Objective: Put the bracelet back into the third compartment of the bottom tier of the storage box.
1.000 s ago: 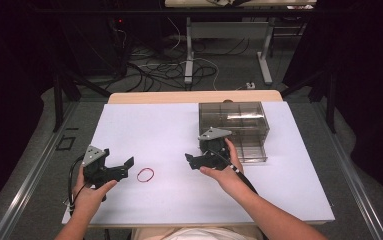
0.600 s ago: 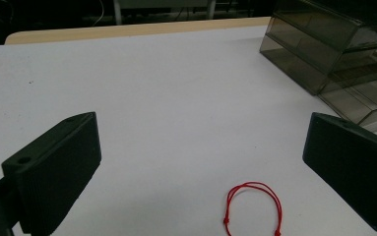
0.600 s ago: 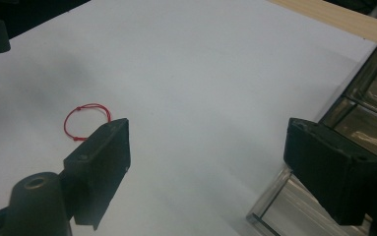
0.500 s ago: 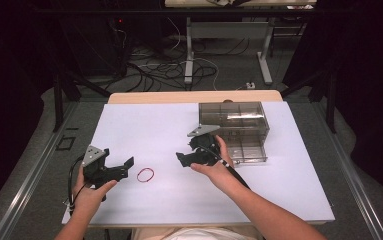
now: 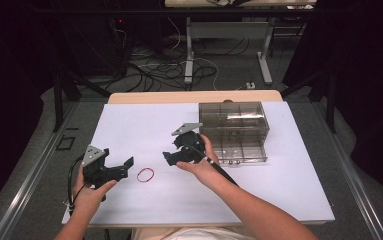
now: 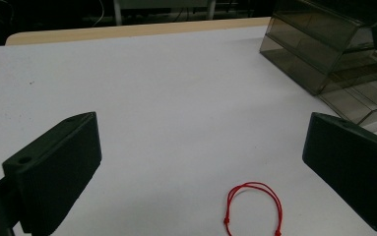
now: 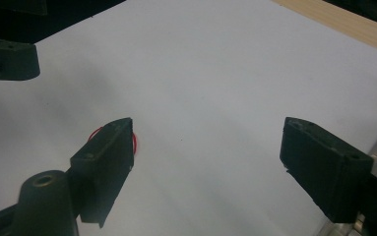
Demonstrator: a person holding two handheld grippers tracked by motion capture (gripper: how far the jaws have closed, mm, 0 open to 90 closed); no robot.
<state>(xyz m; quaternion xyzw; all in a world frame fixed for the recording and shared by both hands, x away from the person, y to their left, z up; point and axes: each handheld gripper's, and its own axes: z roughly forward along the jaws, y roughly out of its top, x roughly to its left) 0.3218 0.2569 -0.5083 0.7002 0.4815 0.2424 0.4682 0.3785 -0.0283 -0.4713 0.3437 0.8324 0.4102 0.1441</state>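
Note:
A small red loop of cord [image 5: 145, 174] lies flat on the white table top [image 5: 144, 125]. My left gripper [image 5: 125, 166] is held just left of it, open and empty. In the left gripper view the loop [image 6: 253, 206] lies low between the wide-apart jaws of that gripper [image 6: 203, 128]. My right gripper [image 5: 171, 150] hovers just right of the loop and a little farther back, open, pointing left. In the right gripper view the loop [image 7: 135, 142] peeks out from behind the left jaw of that gripper [image 7: 208, 130].
A clear smoky plastic drawer box [image 5: 234, 131] stands at the back right of the table, close behind my right hand; it also shows in the left gripper view [image 6: 333, 44]. The table's wooden far edge [image 5: 194, 96] borders a floor with cables.
My right gripper has moved left, away from the drawer box and toward the red loop. The left gripper and the loop have stayed put.

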